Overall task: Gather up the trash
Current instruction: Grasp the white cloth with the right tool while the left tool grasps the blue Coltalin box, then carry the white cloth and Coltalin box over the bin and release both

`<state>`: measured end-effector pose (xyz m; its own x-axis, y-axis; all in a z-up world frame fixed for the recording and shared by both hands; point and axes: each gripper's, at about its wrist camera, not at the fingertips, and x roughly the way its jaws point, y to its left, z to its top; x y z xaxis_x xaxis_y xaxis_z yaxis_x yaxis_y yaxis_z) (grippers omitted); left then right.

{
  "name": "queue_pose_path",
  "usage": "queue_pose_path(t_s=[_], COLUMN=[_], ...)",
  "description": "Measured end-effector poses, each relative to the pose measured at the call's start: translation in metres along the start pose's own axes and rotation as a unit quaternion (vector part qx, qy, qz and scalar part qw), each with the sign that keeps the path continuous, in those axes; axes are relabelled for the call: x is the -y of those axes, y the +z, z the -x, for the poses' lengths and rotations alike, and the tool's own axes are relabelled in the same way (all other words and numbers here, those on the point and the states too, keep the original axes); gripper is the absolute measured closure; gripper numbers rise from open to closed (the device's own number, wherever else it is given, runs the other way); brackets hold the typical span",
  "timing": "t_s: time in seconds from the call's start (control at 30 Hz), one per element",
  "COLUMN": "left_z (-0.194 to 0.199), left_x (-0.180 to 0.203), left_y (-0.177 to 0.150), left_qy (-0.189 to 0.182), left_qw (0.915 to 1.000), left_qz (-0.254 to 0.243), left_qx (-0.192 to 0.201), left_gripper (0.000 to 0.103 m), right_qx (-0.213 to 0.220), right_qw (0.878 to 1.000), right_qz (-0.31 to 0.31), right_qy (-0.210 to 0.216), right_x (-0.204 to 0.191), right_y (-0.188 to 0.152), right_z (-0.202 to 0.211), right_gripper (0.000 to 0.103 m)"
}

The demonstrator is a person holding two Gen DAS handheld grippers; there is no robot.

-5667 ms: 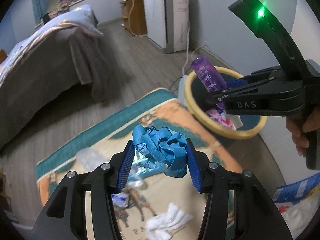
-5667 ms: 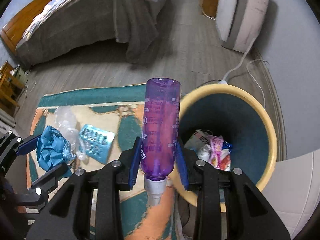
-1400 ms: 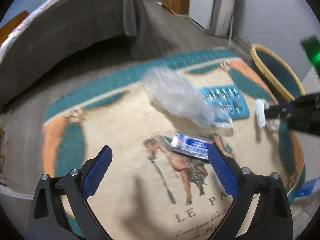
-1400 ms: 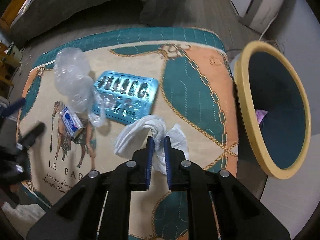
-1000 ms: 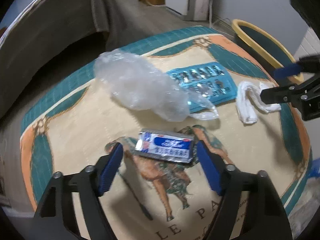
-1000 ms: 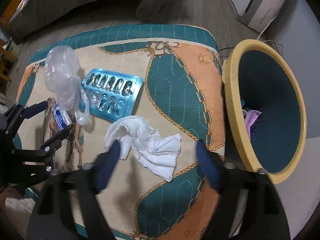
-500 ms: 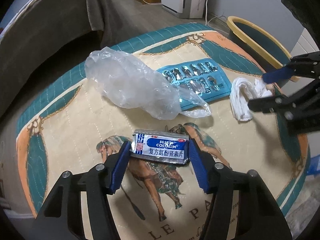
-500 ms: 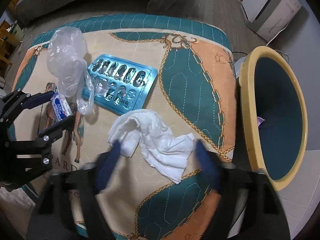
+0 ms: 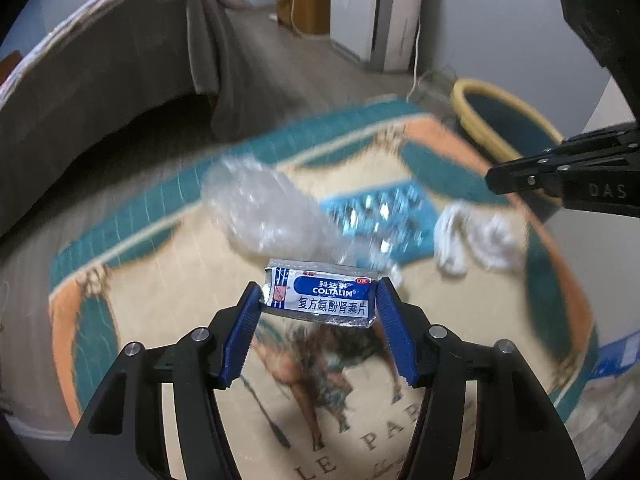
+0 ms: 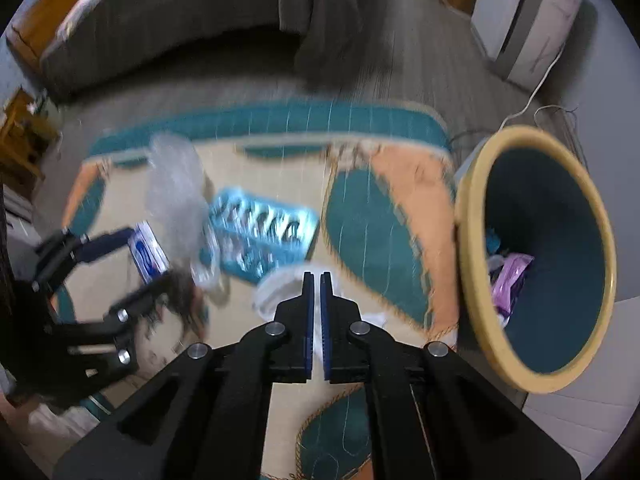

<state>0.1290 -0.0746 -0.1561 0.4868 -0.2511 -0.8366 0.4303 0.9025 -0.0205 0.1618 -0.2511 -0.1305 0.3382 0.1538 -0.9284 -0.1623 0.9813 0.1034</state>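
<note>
Left tool (image 9: 318,300): two black plastic arms with cut-out openings, silver round screw heads along them, each ending in a blue ribbed pad (image 9: 240,338). Right tool (image 10: 314,284), lower centre of its own view, has the same black build, silver screws and thin blue pads. At the right edge of the left view its black side bears pale "DAS" lettering.

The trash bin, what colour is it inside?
Dark teal inside, with a yellow rim: the trash bin shows best in the right wrist view.
</note>
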Motion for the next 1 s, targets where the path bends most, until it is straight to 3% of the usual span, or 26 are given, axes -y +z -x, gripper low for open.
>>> queue_pose_path(t_s=[0.1,0.23,0.27,0.37,0.4,0.63,0.7,0.77,1.0], left_z=[0.011,0.017,0.018,0.023,0.025,0.039,0.044,0.05,0.061], left_x=[-0.001,-0.003,-0.004,-0.01,-0.012,-0.021,-0.024,-0.028,-0.034], left_y=[0.006,0.011,0.012,0.013,0.014,0.022,0.024,0.026,0.031], left_qy=[-0.003,0.009,0.013,0.02,0.019,0.02,0.021,0.019,0.023], left_qw=[0.9998,0.9996,0.9995,0.9992,0.9991,0.9978,0.9971,0.9964,0.9946], left_qz=[0.01,0.01,0.009,0.014,0.016,0.028,0.034,0.042,0.057], left_qx=[0.017,0.024,0.025,0.031,0.033,0.056,0.065,0.072,0.084], left_gripper=[0.043,0.043,0.043,0.043,0.043,0.043,0.043,0.043,0.043], right_qx=[0.003,-0.03,-0.037,-0.057,-0.06,-0.085,-0.082,-0.079,-0.035], right_qw=[1.0,0.999,0.998,0.996,0.995,0.991,0.991,0.993,0.999], right_qz=[0.004,0.031,0.035,0.053,0.059,0.075,0.073,0.057,0.021], right_qy=[-0.005,-0.027,-0.032,-0.046,-0.05,-0.076,-0.077,-0.064,-0.019], right_x=[0.002,0.0,-0.002,-0.008,-0.01,-0.014,-0.013,-0.008,-0.001], right_y=[0.005,-0.005,-0.008,-0.017,-0.018,-0.029,-0.029,-0.027,-0.011], right_z=[0.004,-0.014,-0.02,-0.036,-0.041,-0.067,-0.067,-0.064,-0.031], right_gripper=[0.101,0.099,0.094,0.059,0.055,0.059,0.08,0.09,0.091])
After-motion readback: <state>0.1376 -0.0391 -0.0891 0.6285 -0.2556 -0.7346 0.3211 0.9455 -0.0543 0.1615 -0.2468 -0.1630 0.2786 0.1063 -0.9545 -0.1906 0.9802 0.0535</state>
